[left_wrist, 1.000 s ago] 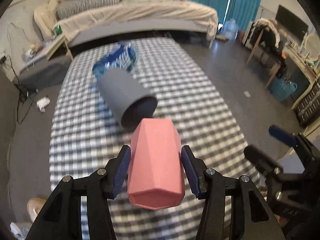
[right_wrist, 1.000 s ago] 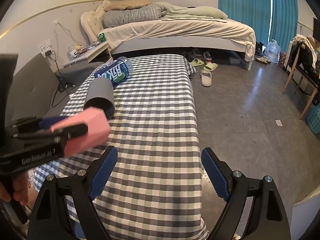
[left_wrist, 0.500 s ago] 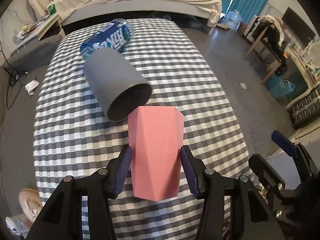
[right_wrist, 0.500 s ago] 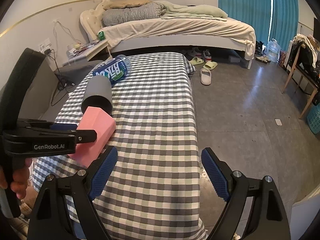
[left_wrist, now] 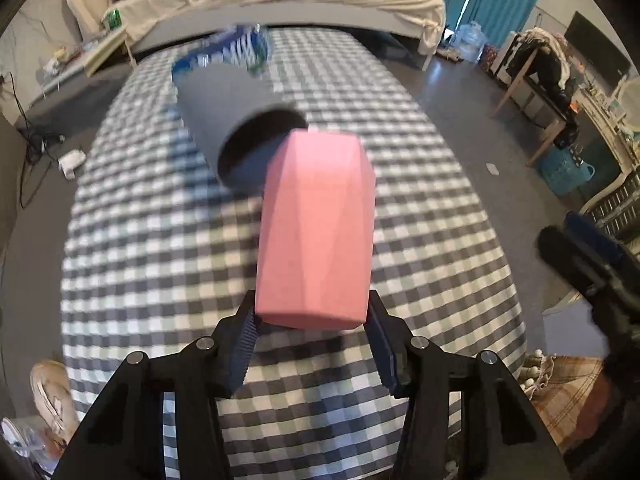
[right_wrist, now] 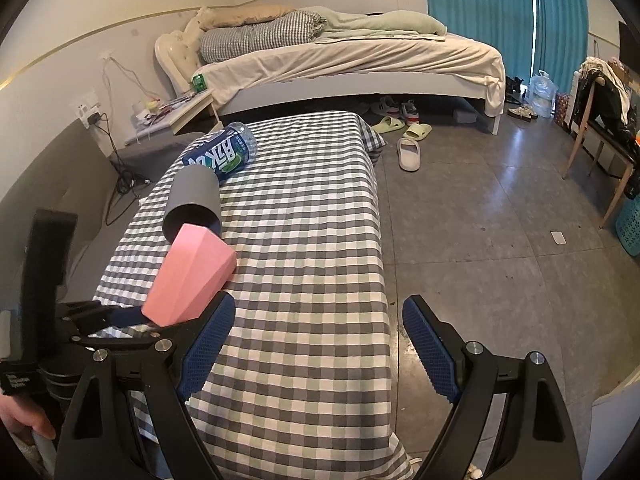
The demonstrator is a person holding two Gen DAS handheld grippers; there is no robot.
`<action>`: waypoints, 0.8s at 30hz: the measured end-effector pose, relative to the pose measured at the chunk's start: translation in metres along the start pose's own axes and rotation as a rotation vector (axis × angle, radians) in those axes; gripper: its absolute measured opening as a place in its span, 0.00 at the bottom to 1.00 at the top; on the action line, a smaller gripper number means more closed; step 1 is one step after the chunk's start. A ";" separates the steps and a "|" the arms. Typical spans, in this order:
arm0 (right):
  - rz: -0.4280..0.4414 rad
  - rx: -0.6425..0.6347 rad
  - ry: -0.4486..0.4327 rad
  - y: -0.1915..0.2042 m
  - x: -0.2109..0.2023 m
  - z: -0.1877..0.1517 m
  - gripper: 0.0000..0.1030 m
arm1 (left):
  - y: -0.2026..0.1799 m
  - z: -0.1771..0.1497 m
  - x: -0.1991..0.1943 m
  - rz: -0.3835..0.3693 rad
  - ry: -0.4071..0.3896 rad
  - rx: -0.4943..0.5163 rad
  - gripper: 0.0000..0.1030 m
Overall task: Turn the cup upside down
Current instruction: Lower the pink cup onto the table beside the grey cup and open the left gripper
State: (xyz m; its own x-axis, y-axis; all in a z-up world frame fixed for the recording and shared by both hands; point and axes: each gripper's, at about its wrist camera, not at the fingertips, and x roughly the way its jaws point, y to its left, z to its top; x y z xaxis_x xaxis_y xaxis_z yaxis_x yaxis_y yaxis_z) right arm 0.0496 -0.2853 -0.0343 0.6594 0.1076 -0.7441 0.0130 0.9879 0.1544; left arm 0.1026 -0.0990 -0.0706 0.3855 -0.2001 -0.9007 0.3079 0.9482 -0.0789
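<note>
A pink faceted cup (left_wrist: 316, 228) sits tilted on the checked tablecloth (left_wrist: 160, 264), leaning away from me. My left gripper (left_wrist: 312, 344) has its blue pads at the cup's near end, a small gap showing on each side. In the right wrist view the pink cup (right_wrist: 192, 276) leans toward the grey cup, with the left gripper (right_wrist: 120, 320) behind it. My right gripper (right_wrist: 316, 344) is open and empty above the table's right edge.
A grey cup (left_wrist: 236, 128) lies on its side just beyond the pink cup, mouth toward me. A blue-labelled bottle (right_wrist: 220, 154) lies behind it. The table drops off to bare floor (right_wrist: 480, 220) on the right; a bed (right_wrist: 352, 60) stands beyond.
The pink cup has slid out of the left gripper's pads and now leans away on the cloth. The left gripper has pulled back and its jaws have loosened. The right gripper has stayed still.
</note>
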 end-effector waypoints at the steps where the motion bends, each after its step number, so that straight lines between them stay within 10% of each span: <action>1: -0.001 -0.002 0.000 0.001 0.000 -0.001 0.83 | 0.000 0.002 -0.005 0.001 -0.017 0.006 0.51; 24: -0.020 -0.024 0.028 0.005 0.012 -0.003 0.83 | -0.002 0.049 -0.018 -0.010 -0.165 0.021 0.51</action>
State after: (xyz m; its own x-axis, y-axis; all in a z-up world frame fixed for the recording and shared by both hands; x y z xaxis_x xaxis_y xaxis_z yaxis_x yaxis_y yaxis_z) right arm 0.0553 -0.2790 -0.0443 0.6382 0.0909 -0.7645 0.0071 0.9923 0.1240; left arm 0.1376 -0.1090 -0.0335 0.5196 -0.2489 -0.8173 0.3294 0.9410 -0.0772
